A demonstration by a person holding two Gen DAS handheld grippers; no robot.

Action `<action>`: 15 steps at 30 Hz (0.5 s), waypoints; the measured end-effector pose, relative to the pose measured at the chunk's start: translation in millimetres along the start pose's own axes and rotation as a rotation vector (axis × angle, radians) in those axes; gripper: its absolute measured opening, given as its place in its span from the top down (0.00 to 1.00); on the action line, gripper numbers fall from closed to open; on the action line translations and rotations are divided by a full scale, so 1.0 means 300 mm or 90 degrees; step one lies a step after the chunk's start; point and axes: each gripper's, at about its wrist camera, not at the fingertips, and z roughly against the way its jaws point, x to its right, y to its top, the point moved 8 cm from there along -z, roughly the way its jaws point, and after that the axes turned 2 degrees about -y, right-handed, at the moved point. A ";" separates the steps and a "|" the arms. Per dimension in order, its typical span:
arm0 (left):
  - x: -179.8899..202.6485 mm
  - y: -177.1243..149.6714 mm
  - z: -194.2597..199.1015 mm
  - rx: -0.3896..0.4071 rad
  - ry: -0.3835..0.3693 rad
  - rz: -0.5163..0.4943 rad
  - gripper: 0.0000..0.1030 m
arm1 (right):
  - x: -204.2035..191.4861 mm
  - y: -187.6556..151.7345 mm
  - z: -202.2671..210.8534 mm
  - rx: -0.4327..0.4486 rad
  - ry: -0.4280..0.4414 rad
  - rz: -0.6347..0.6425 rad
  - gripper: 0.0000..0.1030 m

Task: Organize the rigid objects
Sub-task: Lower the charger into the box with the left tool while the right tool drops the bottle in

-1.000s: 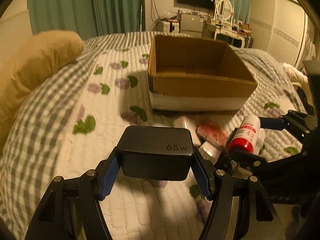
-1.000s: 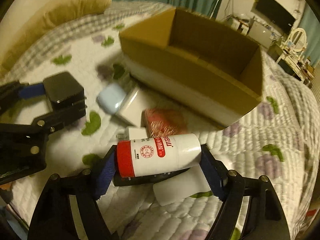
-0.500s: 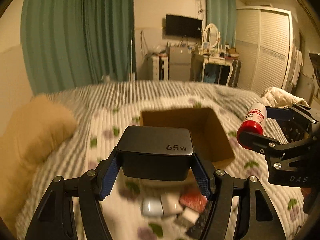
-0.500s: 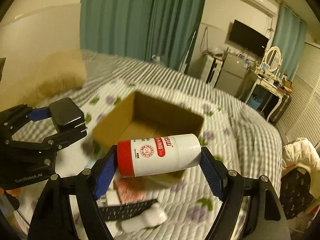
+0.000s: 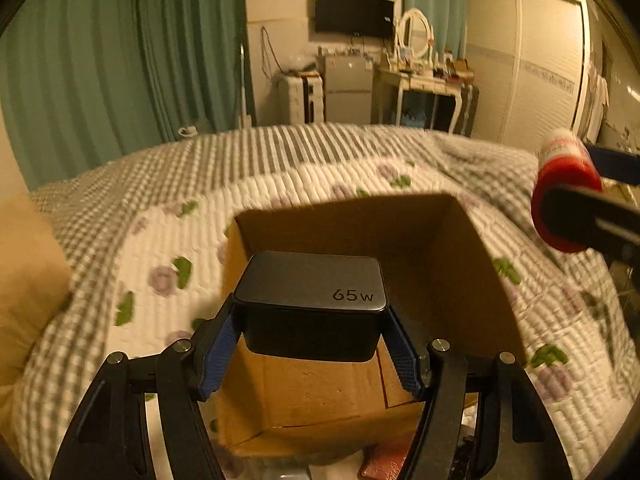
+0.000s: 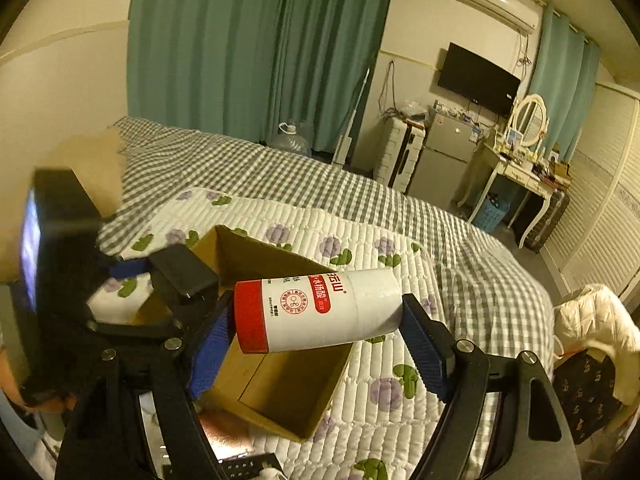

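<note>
Both tools are loaded and up over the bed. The left tool (image 5: 312, 330) is clamped on the black charger (image 5: 310, 304), blue pads pressed against its two short sides, and it hangs right above the open cardboard box (image 5: 400, 240) sitting on the quilt (image 5: 192, 216). The right tool (image 6: 316, 312) is clamped on the white bottle (image 6: 320, 310), gripped end to end with the red cap to the left, also above the box, whose floor looks bare.

Risks from here, as I read it: that bottle is a smooth cylinder held only by its two ends, so any tilt could let it roll or slip out and land on the quilt instead of the box. The two tools sit close together over one narrow opening; releasing at once could knock them into each other or clip the box's wall. And the box rests on soft bedding, so a bump might tip it.

Writing: the charger's top reads "65w". The bottle carries red Chinese characters and a round red emblem, too small and sideways for me to read.
</note>
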 end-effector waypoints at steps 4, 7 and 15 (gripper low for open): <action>0.020 -0.041 -0.062 -0.024 -0.018 -0.013 0.33 | 0.004 -0.056 -0.079 -0.025 0.012 0.001 0.23; 0.024 -0.046 -0.095 -0.038 -0.016 -0.018 0.30 | 0.012 -0.083 -0.120 -0.035 0.018 -0.007 0.23; -0.036 0.005 -0.071 -0.021 0.002 0.012 0.16 | 0.033 -0.058 -0.210 -0.049 0.025 -0.026 0.23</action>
